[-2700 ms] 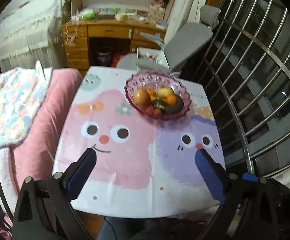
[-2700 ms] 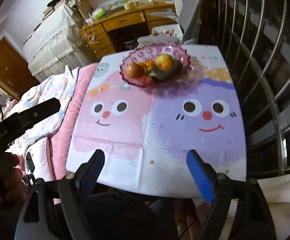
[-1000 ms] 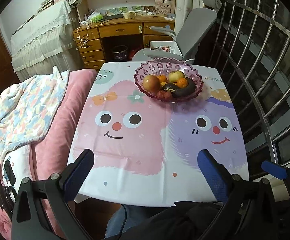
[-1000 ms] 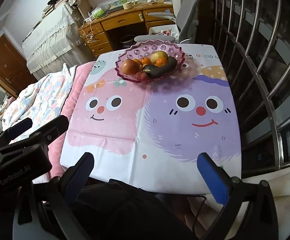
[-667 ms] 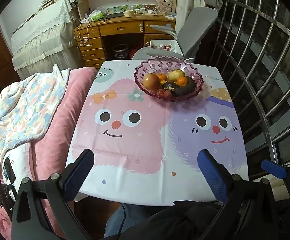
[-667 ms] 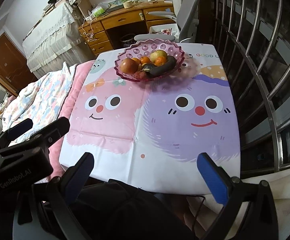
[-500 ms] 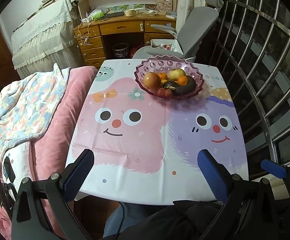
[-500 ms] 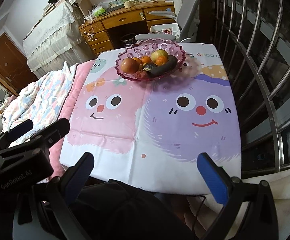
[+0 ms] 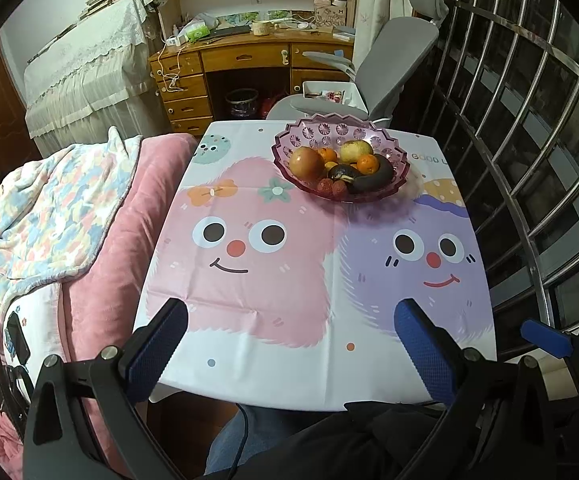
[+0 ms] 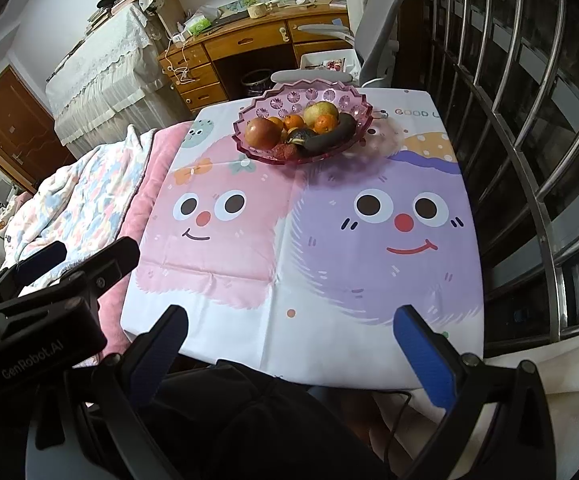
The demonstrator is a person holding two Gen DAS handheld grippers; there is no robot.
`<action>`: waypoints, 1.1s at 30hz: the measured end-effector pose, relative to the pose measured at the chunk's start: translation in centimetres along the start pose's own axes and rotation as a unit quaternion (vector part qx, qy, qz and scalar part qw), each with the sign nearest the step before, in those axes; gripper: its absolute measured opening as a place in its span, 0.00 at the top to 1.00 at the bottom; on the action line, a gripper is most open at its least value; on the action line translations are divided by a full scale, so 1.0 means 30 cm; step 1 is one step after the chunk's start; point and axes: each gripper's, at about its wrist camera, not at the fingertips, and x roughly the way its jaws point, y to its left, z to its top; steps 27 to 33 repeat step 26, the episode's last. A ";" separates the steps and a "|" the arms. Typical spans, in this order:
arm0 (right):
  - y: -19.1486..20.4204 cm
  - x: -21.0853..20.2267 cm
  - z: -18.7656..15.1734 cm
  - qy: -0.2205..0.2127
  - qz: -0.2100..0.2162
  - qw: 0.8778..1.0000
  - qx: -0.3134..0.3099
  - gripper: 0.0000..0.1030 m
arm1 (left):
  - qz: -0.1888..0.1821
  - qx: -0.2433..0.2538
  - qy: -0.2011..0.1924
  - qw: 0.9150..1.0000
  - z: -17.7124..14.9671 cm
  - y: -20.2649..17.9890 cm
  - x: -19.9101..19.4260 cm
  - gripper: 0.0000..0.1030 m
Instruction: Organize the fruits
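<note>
A purple glass bowl (image 9: 313,130) (image 10: 345,98) stands at the far end of the table. It holds a large red apple (image 9: 306,162) (image 10: 262,132), small oranges (image 9: 368,163) (image 10: 325,123), a yellow-green pear (image 9: 354,150) (image 10: 320,110), a dark banana (image 9: 373,178) (image 10: 331,133) and red lychees (image 9: 331,188) (image 10: 286,151). My left gripper (image 9: 289,312) is open over the table's near edge, nothing between its blue pads. My right gripper (image 10: 287,320) is open too, also at the near edge. Both are well short of the bowl.
A cartoon-face cloth (image 9: 249,280) covers the table. Pink bedding with a floral blanket (image 9: 49,216) lies left. A metal window grille (image 9: 549,160) runs along the right. A grey chair (image 9: 393,56) and wooden desk (image 9: 249,56) stand behind. The person's dark-clothed lap (image 10: 249,420) is below.
Both grippers have drawn back and risen since the earliest frames, so the bowl sits farther away. Over the last second almost nothing has moved. Both have stayed open.
</note>
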 end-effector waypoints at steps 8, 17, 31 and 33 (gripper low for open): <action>0.001 0.000 0.001 -0.001 0.000 1.000 0.000 0.00 | 0.000 0.001 0.000 1.000 -0.001 0.002 0.000 0.00; 0.010 -0.003 0.000 0.000 0.002 1.000 0.000 0.00 | 0.004 -0.002 -0.002 1.000 0.004 0.012 -0.006 0.00; 0.020 -0.004 -0.003 0.000 0.004 1.000 -0.001 0.00 | 0.013 -0.007 -0.004 1.000 0.005 -0.014 -0.019 0.00; 0.020 -0.004 -0.003 0.000 0.004 1.000 -0.001 0.00 | 0.013 -0.007 -0.004 1.000 0.005 -0.014 -0.019 0.00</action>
